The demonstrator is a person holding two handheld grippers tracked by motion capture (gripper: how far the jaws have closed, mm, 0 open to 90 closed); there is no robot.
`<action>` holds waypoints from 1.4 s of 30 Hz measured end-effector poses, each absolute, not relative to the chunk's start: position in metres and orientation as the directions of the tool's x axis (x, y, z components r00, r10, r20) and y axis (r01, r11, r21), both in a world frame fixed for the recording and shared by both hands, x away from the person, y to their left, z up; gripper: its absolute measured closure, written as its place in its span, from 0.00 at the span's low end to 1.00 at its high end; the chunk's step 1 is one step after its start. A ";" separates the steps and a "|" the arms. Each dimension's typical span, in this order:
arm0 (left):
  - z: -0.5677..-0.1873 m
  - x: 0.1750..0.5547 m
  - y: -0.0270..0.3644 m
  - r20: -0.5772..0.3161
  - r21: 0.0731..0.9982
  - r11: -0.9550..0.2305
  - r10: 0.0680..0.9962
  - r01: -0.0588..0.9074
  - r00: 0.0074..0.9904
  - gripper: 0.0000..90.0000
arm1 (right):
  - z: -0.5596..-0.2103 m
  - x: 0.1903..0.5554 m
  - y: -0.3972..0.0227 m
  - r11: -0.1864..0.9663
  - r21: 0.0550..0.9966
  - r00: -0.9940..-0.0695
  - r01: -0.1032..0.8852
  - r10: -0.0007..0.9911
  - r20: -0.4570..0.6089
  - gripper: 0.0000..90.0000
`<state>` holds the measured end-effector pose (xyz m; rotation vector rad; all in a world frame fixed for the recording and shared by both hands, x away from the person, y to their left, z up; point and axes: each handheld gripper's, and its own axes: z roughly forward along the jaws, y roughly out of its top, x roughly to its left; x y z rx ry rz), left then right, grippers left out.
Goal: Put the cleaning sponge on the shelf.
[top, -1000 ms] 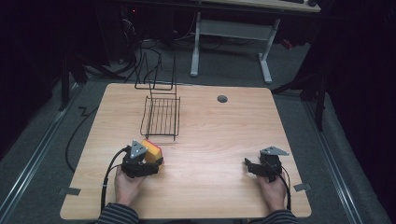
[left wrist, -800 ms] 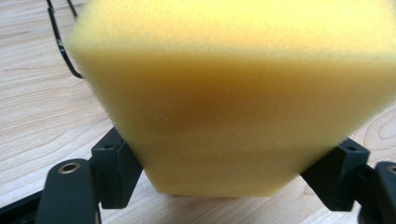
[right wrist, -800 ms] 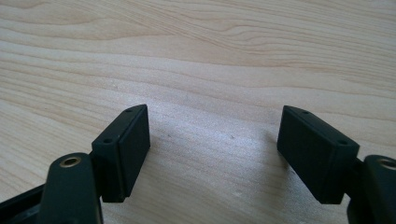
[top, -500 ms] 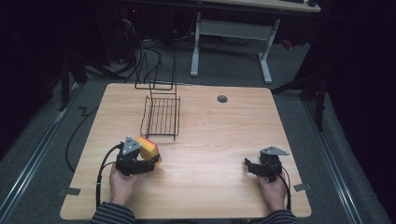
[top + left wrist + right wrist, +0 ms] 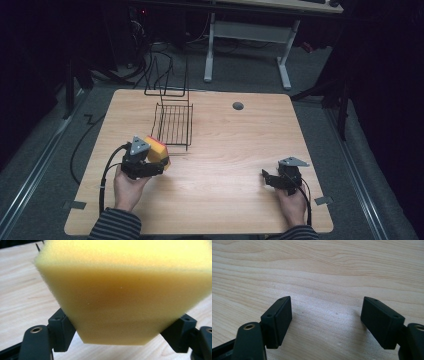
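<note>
The high view looks forward and down over the whole wooden table point(image 5: 220, 150). Each gripper view sits low and close, facing along its jaws; all three share the tabletop.

Wire rack point(image 5: 173, 122) toward the table's point(image 5: 235, 150) far left, sponge point(image 5: 156, 151) just before it, table hole point(image 5: 238, 106) far centre-right

The left gripper point(image 5: 159, 161), clamped on the yellow sponge point(image 5: 157, 149), now sits a little farther left and nearer the table's point(image 5: 225, 150) front edge than a second ago, with the sponge tipped up more toward the wire rack point(image 5: 173, 124).
</note>
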<state>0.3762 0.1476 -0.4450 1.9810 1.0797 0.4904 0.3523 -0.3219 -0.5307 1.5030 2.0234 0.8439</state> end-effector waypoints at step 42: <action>-0.444 0.459 0.126 -0.040 0.803 -0.258 0.876 0.537 0.481 0.27 | -0.531 0.352 -0.322 0.208 0.716 -0.283 0.666 0.959 -0.016 0.28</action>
